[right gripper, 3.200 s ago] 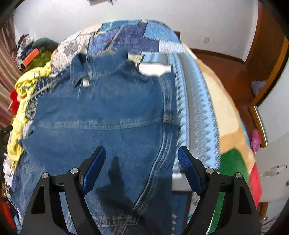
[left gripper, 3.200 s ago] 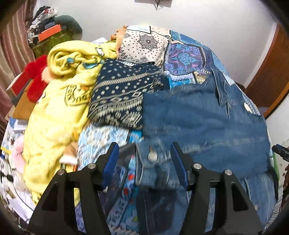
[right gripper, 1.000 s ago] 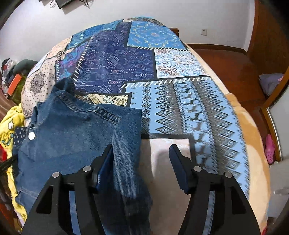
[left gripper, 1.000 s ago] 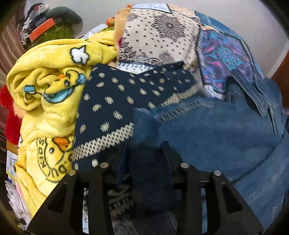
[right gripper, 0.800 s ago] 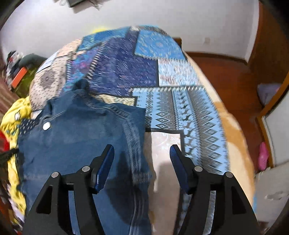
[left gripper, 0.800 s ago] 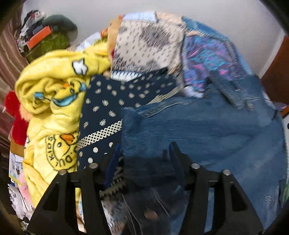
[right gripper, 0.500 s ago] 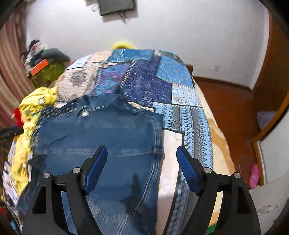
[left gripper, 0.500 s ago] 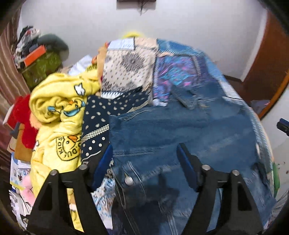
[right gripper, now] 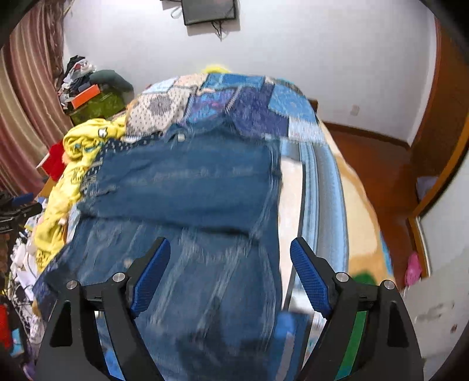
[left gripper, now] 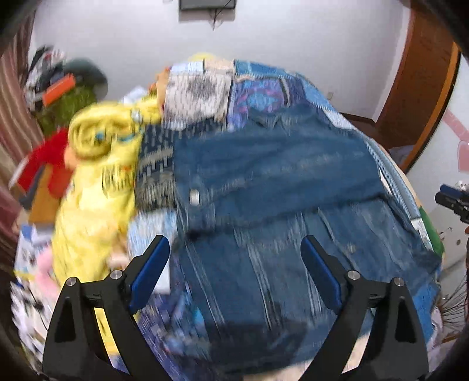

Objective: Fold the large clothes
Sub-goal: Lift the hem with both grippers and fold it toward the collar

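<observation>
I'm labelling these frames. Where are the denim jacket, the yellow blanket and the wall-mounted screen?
denim jacket [left gripper: 272, 164]: left wrist view, folded upper panel.
yellow blanket [left gripper: 93, 134]: left wrist view, rolled top.
wall-mounted screen [right gripper: 209, 10]: right wrist view, dark face.

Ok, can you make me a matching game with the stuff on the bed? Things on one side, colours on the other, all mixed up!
Things:
1. denim jacket
2. fleece blanket
3. plush toy
4. gripper pads

Colours:
A. red
B. bright blue
C. yellow
D. faded denim blue

Pairs: 1-D, 2-C, 3-A, 4-B
</observation>
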`<act>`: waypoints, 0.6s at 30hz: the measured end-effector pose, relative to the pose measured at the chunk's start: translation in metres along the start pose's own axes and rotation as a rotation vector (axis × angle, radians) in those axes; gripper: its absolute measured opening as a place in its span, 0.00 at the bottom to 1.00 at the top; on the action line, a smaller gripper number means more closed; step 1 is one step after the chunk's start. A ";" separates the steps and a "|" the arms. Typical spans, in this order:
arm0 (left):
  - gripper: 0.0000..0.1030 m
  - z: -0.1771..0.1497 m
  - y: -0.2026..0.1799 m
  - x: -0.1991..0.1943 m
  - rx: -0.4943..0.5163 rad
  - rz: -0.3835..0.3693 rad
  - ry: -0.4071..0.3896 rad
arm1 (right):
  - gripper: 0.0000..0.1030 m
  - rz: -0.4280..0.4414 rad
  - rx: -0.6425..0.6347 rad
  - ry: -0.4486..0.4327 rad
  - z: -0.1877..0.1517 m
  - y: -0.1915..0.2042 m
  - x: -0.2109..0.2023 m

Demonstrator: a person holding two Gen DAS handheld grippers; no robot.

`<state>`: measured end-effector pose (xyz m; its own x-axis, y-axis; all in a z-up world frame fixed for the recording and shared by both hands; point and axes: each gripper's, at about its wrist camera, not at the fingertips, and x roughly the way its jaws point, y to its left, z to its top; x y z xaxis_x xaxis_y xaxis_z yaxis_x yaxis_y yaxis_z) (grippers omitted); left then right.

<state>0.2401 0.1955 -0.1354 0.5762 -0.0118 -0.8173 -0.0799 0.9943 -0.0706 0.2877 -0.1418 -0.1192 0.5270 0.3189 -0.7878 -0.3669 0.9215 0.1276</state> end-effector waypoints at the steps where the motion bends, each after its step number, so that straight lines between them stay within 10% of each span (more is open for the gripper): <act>1: 0.89 -0.013 0.004 0.003 -0.021 -0.015 0.024 | 0.79 0.001 0.014 0.012 -0.010 -0.001 0.000; 13: 0.88 -0.119 0.050 0.022 -0.322 -0.060 0.184 | 0.79 0.040 0.196 0.166 -0.088 -0.029 0.015; 18: 0.85 -0.139 0.061 0.032 -0.466 -0.194 0.201 | 0.79 0.086 0.244 0.158 -0.099 -0.035 0.014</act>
<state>0.1408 0.2407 -0.2448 0.4532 -0.2556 -0.8540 -0.3660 0.8202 -0.4397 0.2316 -0.1921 -0.1942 0.3694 0.3769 -0.8494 -0.1996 0.9249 0.3235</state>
